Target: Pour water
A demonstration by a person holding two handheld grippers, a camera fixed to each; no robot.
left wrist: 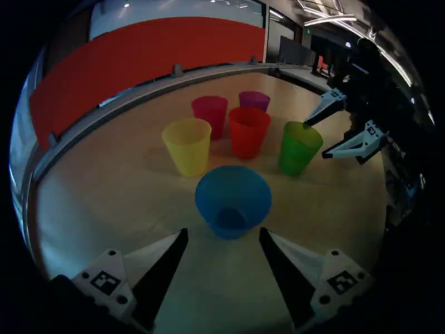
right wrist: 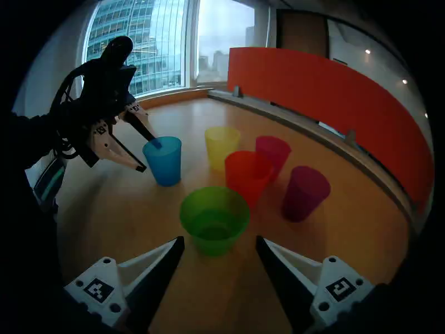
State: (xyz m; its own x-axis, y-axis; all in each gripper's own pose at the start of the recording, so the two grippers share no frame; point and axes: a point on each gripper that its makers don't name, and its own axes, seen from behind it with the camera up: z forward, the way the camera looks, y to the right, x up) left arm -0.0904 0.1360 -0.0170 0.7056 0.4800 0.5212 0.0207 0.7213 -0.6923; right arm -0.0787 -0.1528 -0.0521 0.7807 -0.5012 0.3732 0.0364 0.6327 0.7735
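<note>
Left gripper (left wrist: 222, 230) is spread wide, with the translucent blue plastic cup (left wrist: 233, 200) just ahead of its fingertips, standing upright, mouth up. Right gripper (right wrist: 219, 238) is spread wide too, the translucent green plastic cup (right wrist: 214, 220) upright just ahead. Both cups sit on the wooden table (left wrist: 111, 195).

A translucent blue plastic cup (left wrist: 233, 195) stands lower centre on the wooden desk (left wrist: 111, 211), just ahead of the left hand-held gripper (left wrist: 222, 230), whose fingers are spread. A green plastic cup (left wrist: 297, 147) stands at centre right.
</note>
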